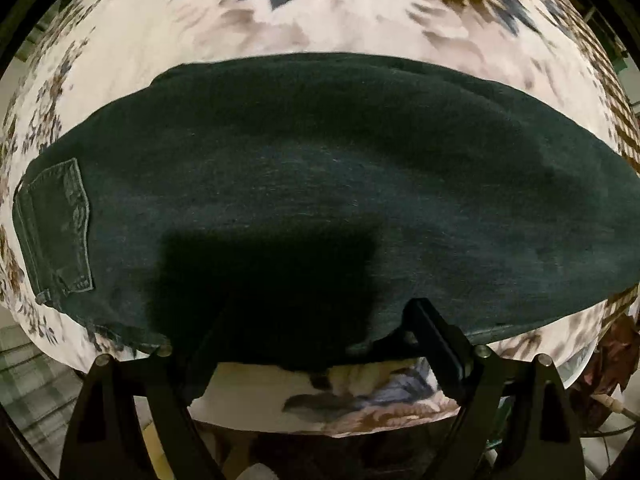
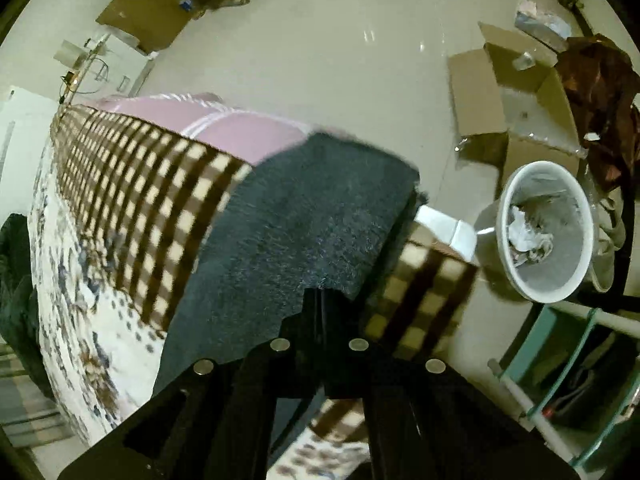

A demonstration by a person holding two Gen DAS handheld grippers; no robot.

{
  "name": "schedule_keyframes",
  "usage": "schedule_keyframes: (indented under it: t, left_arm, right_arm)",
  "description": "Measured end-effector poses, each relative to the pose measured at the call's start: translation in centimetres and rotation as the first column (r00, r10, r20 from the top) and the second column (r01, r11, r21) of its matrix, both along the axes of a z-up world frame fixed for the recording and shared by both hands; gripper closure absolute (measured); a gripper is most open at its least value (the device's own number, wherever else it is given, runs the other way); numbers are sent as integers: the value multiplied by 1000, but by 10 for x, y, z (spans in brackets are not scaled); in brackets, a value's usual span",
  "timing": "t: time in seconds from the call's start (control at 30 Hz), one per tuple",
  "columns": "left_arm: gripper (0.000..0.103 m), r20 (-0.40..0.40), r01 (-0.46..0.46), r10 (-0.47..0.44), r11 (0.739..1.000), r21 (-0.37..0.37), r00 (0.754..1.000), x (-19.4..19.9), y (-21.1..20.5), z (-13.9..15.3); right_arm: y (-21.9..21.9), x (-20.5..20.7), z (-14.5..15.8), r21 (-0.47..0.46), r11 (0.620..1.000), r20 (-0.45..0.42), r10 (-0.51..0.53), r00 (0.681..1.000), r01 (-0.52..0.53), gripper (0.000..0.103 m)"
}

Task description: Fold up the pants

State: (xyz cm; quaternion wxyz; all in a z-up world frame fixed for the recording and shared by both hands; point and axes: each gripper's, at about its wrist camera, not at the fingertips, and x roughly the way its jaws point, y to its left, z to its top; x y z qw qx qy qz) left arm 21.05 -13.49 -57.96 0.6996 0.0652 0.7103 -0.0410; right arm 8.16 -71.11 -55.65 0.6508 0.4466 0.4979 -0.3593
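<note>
The dark pants [image 1: 328,184] lie spread flat across a floral blanket [image 1: 168,40], back pocket [image 1: 60,224] at the left; the left gripper [image 1: 304,344] gapes wide at their near edge, gripping nothing; the right gripper [image 2: 320,308] is pinched tight on the pants' end [image 2: 304,216] over the checked border [image 2: 132,184]; a bin [image 2: 548,232] stands on the floor beyond.

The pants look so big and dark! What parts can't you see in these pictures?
- Left wrist view: the pants run past the right edge, so that end is cut off.
- Left wrist view: the left claw has one fingertip lost in dark shadow.
- Right wrist view: the cloth at the right claw is blurred.
- Right wrist view: the bin holds crumpled bits too small to name.
</note>
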Motion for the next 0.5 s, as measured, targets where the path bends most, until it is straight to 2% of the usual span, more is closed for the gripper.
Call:
schedule_keyframes:
  t: [0.07, 0.1, 0.17, 0.23, 0.3, 0.37, 0.4, 0.43, 0.5]
  left_arm:
    - [15, -12, -2, 2, 1000, -1, 1000, 0, 5, -6]
    - [15, -17, -4, 4, 1000, 2, 1000, 0, 8, -9]
    - [15, -21, -21, 21, 1000, -9, 1000, -1, 16, -11]
    - [15, -14, -61, 61, 998, -32, 998, -6, 29, -4]
    - [15, 4, -100, 100, 993, -58, 995, -11, 44, 7]
    - [15, 19, -152, 154, 986, -74, 988, -20, 69, 21]
    - [15, 28, -186, 189, 979, -82, 982, -24, 85, 28]
    - [15, 37, -220, 224, 972, -80, 974, -27, 101, 31]
    - [15, 42, -284, 288, 956, -76, 957, -31, 131, 34]
  right_arm:
    - [-2, 3, -14, 13, 1000, -47, 20, 999, -19, 103]
    - [-5, 5, -25, -3, 1000, -104, 27, 994, -28, 103]
    - [-16, 2, -46, 60, 998, -158, 30, 987, -21, 103]
    - [-17, 1, -51, 147, 989, -117, 14, 993, 3, 102]
    - [1, 12, -37, 140, 987, -96, 87, 992, -74, 98]
    - [34, 26, -20, 147, 973, -55, 187, 981, -177, 80]
    - [52, 31, -15, 164, 964, -36, 218, 975, -209, 57]
    - [79, 37, -11, 197, 949, -8, 252, 968, -245, 43]
    - [126, 47, -13, 276, 912, 37, 304, 952, -302, 42]
